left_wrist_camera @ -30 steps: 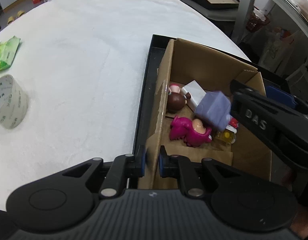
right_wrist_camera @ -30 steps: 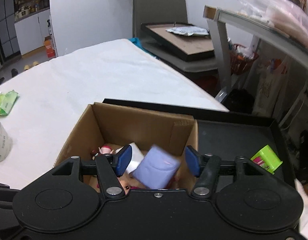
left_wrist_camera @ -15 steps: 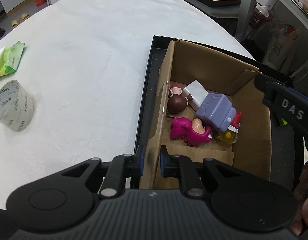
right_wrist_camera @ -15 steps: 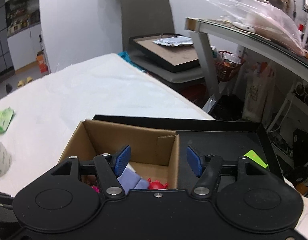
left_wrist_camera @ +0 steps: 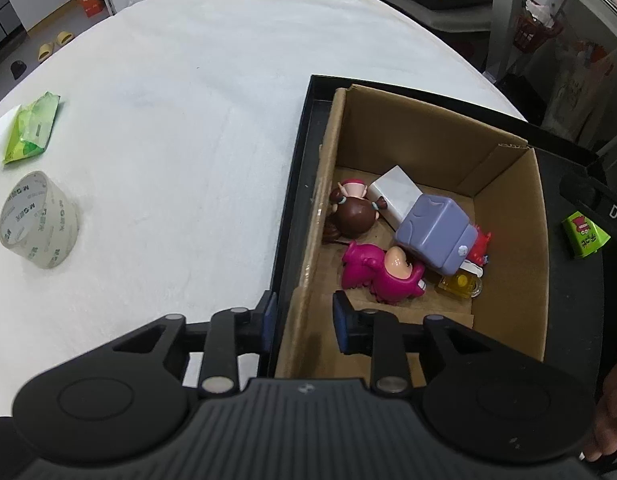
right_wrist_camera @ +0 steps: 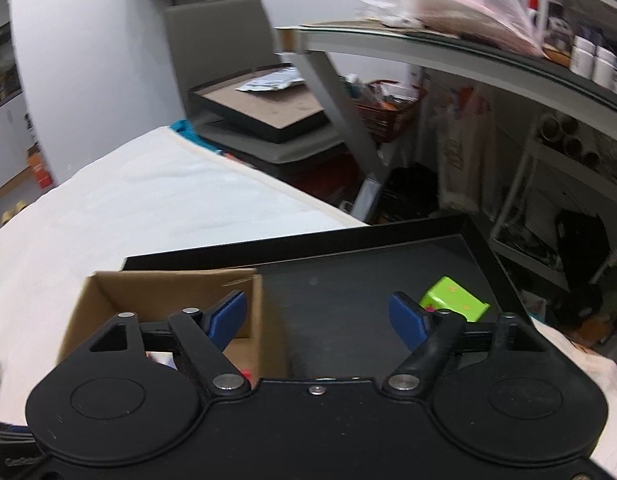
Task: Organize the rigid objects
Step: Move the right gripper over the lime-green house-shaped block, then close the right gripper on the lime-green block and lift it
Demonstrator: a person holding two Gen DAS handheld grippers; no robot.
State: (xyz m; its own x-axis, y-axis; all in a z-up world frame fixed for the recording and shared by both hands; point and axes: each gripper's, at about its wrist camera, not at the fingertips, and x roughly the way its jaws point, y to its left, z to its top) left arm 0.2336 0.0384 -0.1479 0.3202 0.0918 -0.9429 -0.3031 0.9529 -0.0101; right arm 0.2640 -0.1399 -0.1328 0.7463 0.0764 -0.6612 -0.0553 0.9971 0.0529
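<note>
A cardboard box (left_wrist_camera: pixel 508 208) stands in a black tray (left_wrist_camera: pixel 572 300). It holds a purple block (left_wrist_camera: pixel 436 236), a white block (left_wrist_camera: pixel 396 192), a brown-haired doll (left_wrist_camera: pixel 350 216), a magenta figure (left_wrist_camera: pixel 380 272), a red toy (left_wrist_camera: pixel 479 246) and a small yellow mug (left_wrist_camera: pixel 460 284). My left gripper (left_wrist_camera: pixel 302 318) is open, its fingers astride the box's near left wall. My right gripper (right_wrist_camera: pixel 318 318) is open and empty above the tray, right of the box (right_wrist_camera: pixel 168 292). A green block (right_wrist_camera: pixel 454 298) lies on the tray (right_wrist_camera: pixel 348 280) by its right finger; it also shows in the left wrist view (left_wrist_camera: pixel 584 236).
A roll of clear tape (left_wrist_camera: pixel 38 220) and a green tissue pack (left_wrist_camera: pixel 30 128) lie at the left on the white tablecloth (left_wrist_camera: pixel 188 120). A grey chair (right_wrist_camera: pixel 216 56), stacked trays (right_wrist_camera: pixel 264 112) and cluttered shelves (right_wrist_camera: pixel 548 128) stand beyond the table.
My right gripper let the purple block fall into the box, then rose and swung right toward the green block. My left gripper let go of the box wall and opened.
</note>
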